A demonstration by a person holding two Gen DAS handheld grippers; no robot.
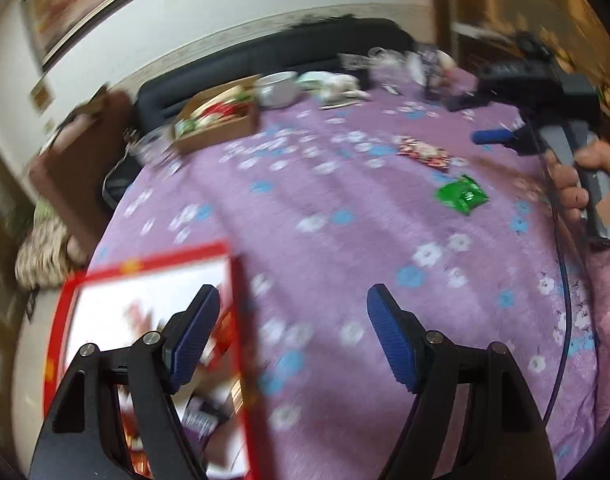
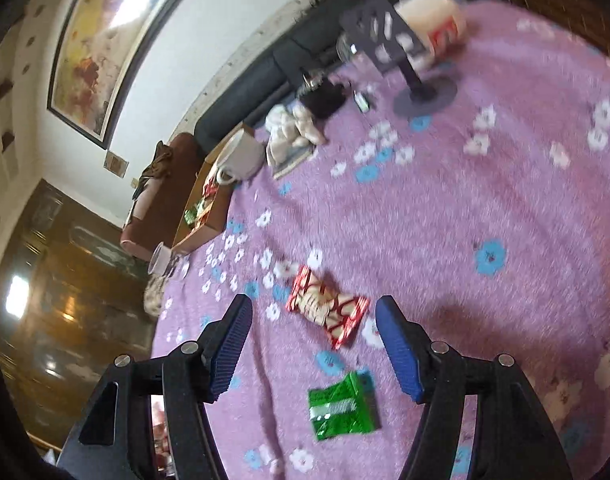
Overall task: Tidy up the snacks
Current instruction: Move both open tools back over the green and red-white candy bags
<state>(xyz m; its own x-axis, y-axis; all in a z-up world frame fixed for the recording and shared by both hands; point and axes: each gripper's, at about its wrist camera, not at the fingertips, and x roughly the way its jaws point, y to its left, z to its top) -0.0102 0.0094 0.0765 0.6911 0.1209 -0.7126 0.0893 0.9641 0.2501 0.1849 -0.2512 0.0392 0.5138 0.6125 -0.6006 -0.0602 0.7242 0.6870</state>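
On purple cloth (image 2: 505, 184) — two snack packets, one red (image 2: 327, 310), one green (image 2: 343, 406)

Two snack packets lie side by side on the surface (image 2: 505, 200) before your right hand-held gripper (image 2: 313, 344): one packet (image 2: 341, 408) nearer, the other packet (image 2: 325, 306) just beyond. Far behind them, a mug (image 2: 243, 156) sits beside a cardboard box (image 2: 203, 216) holding snacks.

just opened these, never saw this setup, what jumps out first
The purple flowered tablecloth fills both views. Two loose packets lie on it: a green snack packet and a red-and-white snack packet, both just ahead of the open right tongs. The open left tongs hang by a red-rimmed box.
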